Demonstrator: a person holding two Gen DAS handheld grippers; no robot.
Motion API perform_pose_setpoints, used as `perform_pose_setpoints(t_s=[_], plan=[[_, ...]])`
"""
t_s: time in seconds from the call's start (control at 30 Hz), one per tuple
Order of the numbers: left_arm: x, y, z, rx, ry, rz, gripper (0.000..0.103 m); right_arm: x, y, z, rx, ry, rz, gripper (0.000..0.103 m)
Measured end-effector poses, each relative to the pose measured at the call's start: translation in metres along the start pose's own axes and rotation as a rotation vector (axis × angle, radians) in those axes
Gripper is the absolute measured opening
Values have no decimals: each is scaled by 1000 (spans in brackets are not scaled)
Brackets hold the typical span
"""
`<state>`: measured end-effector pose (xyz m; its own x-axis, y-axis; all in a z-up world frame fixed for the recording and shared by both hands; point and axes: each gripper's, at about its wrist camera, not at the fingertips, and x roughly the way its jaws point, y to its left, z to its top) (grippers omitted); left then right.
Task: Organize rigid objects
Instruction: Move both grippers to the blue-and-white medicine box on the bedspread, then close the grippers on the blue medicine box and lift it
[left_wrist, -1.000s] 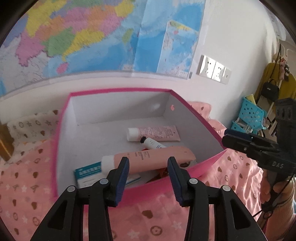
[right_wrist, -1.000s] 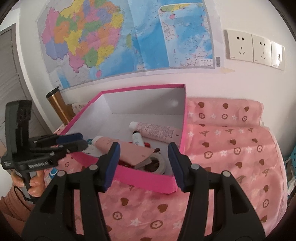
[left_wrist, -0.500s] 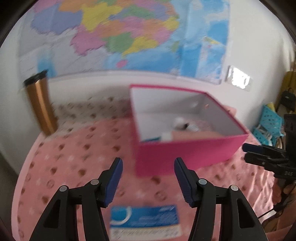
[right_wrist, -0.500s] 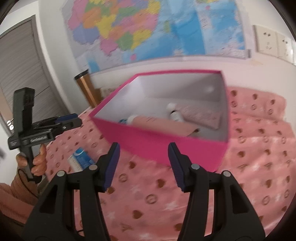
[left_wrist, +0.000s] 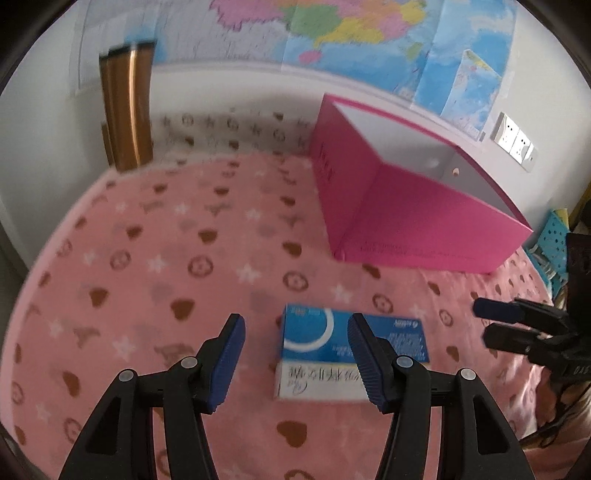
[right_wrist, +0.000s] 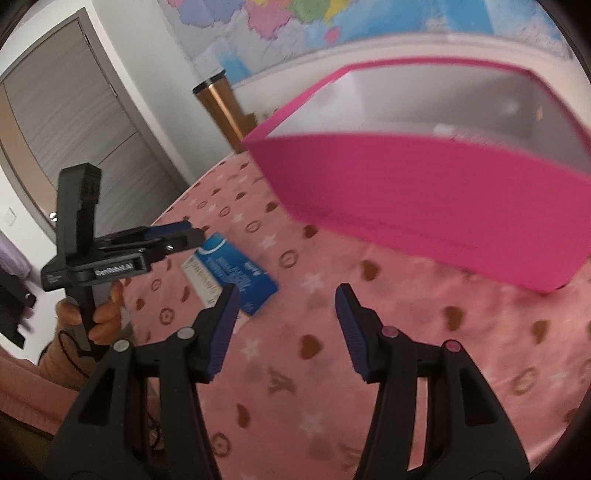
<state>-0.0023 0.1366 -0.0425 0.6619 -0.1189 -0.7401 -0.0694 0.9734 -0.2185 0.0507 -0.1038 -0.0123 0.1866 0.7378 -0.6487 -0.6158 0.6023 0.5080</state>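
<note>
A blue and white carton lies flat on the pink patterned cloth. My left gripper hovers just over it, open, with the carton's left part showing between the fingers and no pad touching it. The same carton shows in the right wrist view, with the left gripper above its far end. My right gripper is open and empty over bare cloth, to the right of the carton. The pink storage box stands farther back; its wall hides most of what is inside.
A gold tumbler stands at the back left by the wall. The pink box fills the upper right of the right wrist view. A grey door and a hand on the left gripper's handle are at the left.
Both grippers have drawn back from over the pink box and sunk toward the cloth. The left gripper's jaws have widened, and the blue carton now lies right under them.
</note>
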Motion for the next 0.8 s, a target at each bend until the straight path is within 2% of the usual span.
perform_pose_setpoints(t_s=[0.23, 0.6, 0.8], plan=[[4, -6, -13, 19, 39, -77, 58, 28, 13, -4, -5, 59, 39, 56], [6, -53, -26, 108, 78, -210, 57, 15, -11, -12, 65, 44, -8, 56], [13, -71, -26, 128, 87, -182, 52, 8, -24, -19, 100, 34, -31, 56]])
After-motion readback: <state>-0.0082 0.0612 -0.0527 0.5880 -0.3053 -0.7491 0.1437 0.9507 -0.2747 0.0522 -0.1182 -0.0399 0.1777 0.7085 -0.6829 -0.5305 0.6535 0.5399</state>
